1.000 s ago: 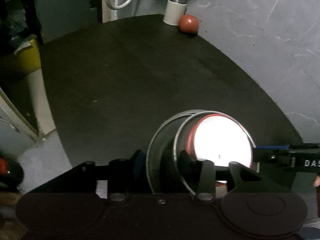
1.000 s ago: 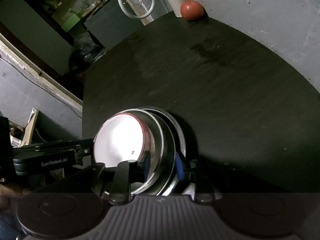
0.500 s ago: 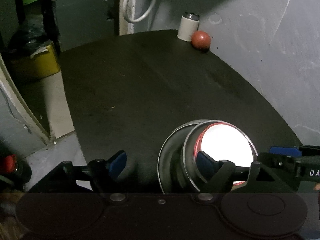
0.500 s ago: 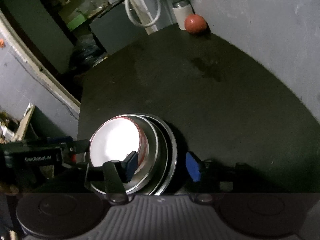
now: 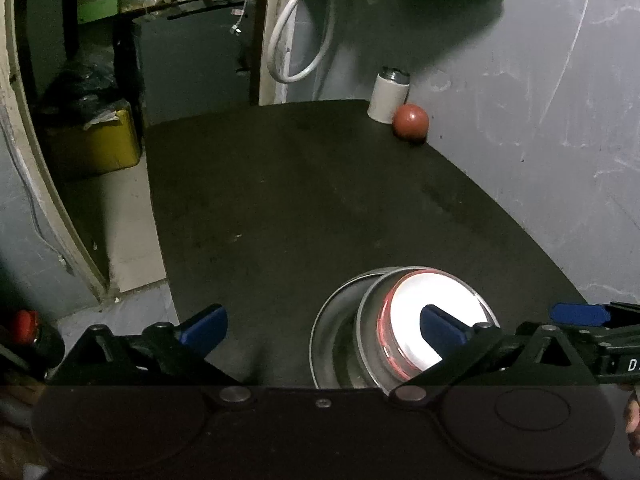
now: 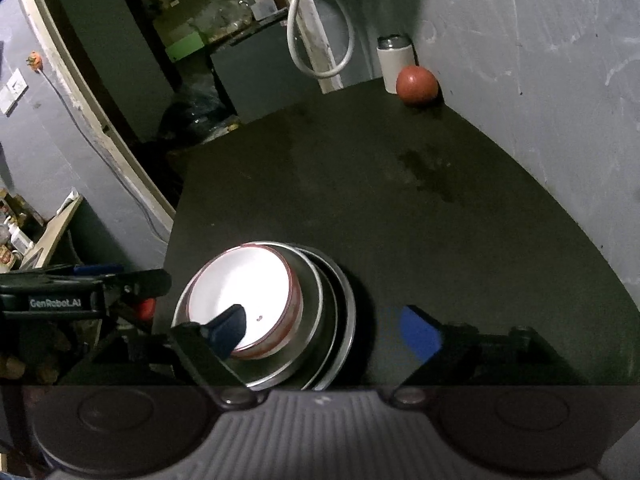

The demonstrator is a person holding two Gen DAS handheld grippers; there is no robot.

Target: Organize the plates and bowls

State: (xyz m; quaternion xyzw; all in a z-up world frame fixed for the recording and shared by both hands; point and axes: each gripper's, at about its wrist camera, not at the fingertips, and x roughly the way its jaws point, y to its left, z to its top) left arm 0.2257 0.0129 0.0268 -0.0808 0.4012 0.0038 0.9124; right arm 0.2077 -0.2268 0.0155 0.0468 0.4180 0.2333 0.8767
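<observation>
One red-rimmed white bowl, three nested steel dishes, one ball, one canister.

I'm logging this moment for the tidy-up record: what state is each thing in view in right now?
Left claw: open, jaws just opened wide, pads off the dishes.
Right claw: open, jaws just opened wide, gripping nothing.
White bowl: upright, empty, nested on top.
Metal bowls: stacked under it on the table, released.
White canister: upright, by the wall.
Red ball: resting beside the canister.
</observation>
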